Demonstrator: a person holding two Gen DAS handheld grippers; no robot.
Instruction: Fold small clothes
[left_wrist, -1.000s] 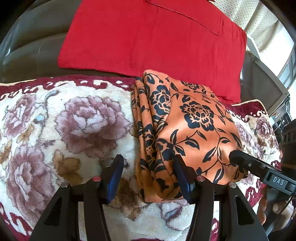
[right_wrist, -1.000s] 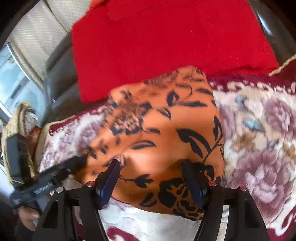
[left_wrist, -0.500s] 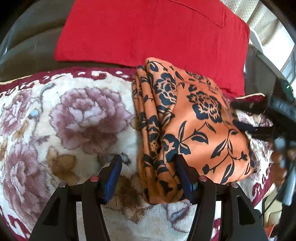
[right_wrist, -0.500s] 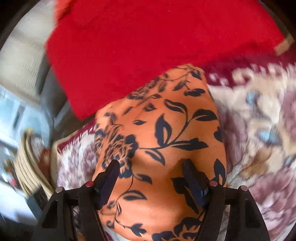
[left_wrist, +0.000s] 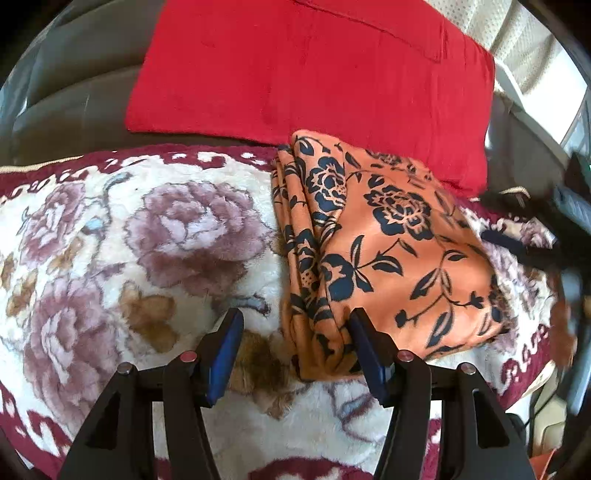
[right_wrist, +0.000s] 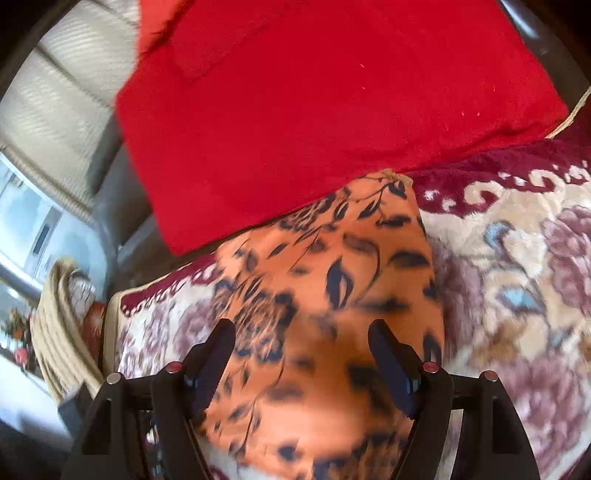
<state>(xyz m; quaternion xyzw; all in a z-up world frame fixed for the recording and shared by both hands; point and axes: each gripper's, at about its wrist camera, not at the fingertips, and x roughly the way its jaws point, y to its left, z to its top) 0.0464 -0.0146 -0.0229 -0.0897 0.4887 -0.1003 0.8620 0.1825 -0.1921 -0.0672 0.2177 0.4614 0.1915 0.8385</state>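
The left gripper (left_wrist: 293, 345) fingers are spread, empty, at the near edge of the folded orange garment (left_wrist: 388, 251), likely to square it. The right gripper (right_wrist: 301, 354) fingers are likewise parted above it. The garment lies on the floral blanket (left_wrist: 147, 240), before the red cushion (left_wrist: 295, 66).

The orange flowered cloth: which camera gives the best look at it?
The left wrist view. There the folded orange flowered cloth is sharp, with its stacked layers showing along one edge. The right wrist view is blurred and cut off at the bottom.
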